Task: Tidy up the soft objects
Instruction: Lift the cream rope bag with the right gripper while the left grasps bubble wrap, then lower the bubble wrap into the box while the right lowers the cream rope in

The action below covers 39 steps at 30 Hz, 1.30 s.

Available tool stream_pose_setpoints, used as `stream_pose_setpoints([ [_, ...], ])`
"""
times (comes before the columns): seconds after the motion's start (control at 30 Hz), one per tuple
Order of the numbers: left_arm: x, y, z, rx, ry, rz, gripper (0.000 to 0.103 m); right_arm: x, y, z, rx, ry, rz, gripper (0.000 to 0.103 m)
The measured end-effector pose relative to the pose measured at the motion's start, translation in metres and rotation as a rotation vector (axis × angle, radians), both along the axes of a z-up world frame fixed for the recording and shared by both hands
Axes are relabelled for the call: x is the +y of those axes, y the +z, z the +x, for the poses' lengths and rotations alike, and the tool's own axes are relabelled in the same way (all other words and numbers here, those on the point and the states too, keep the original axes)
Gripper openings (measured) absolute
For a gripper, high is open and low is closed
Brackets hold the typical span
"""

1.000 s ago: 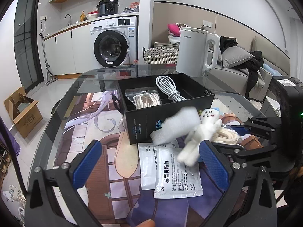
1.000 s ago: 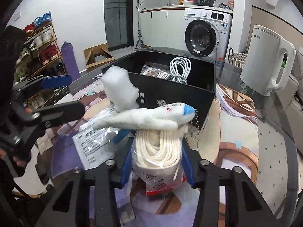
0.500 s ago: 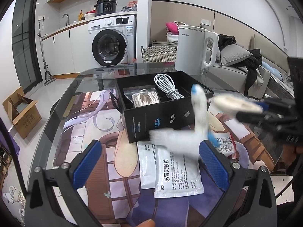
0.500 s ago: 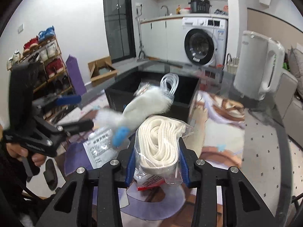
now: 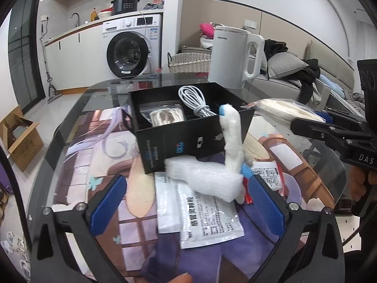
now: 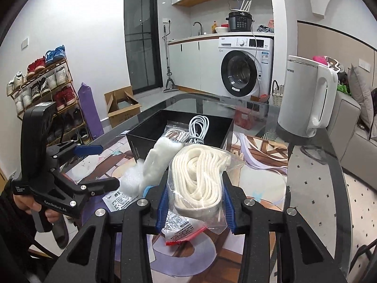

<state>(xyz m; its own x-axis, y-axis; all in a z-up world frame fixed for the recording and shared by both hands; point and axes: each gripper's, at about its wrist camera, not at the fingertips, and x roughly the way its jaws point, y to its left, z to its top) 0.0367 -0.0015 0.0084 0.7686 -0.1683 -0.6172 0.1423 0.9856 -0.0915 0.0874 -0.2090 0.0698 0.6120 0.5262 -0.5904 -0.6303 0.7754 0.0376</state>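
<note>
A black box sits on the glass table. Inside it lie a bagged cord and a white cable. A plush toy leans on the box's front; foam and sachets lie before it. A kettle stands behind.

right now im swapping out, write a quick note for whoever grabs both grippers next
Right gripper: shut on the bagged white rope, held in the air in front of the black box.
Left gripper: open, empty, over the white sachets.
Done: another rope bag and a coiled white cable lie in the box.
Left: box the held rope; the white plush toy leans on the box front, foam piece lies at its foot; both, plus the sachets, remain on the table.
</note>
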Motion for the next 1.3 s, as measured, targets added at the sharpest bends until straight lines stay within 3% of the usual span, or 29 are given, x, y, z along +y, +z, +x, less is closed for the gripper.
stream_pose_setpoints([
  [0.2, -0.006, -0.007, 0.010, 0.019, -0.024, -0.018, 0.099, 0.002, -0.003, 0.001, 0.007, 0.010, 0.000, 0.039],
  [0.37, -0.011, -0.012, 0.013, 0.026, -0.074, -0.035, 0.077, 0.002, -0.003, 0.002, 0.008, 0.017, 0.000, 0.039],
  [0.53, -0.012, -0.018, 0.016, 0.038, -0.099, -0.040, 0.049, 0.003, -0.004, 0.001, 0.008, 0.026, 0.001, 0.039],
  [0.83, -0.006, -0.013, 0.006, 0.012, -0.074, -0.022, 0.046, 0.003, -0.004, 0.001, 0.007, 0.031, 0.003, 0.039],
  [1.3, 0.013, 0.025, -0.014, -0.121, -0.044, -0.052, 0.046, 0.005, 0.001, -0.004, -0.021, 0.037, 0.022, 0.039],
])
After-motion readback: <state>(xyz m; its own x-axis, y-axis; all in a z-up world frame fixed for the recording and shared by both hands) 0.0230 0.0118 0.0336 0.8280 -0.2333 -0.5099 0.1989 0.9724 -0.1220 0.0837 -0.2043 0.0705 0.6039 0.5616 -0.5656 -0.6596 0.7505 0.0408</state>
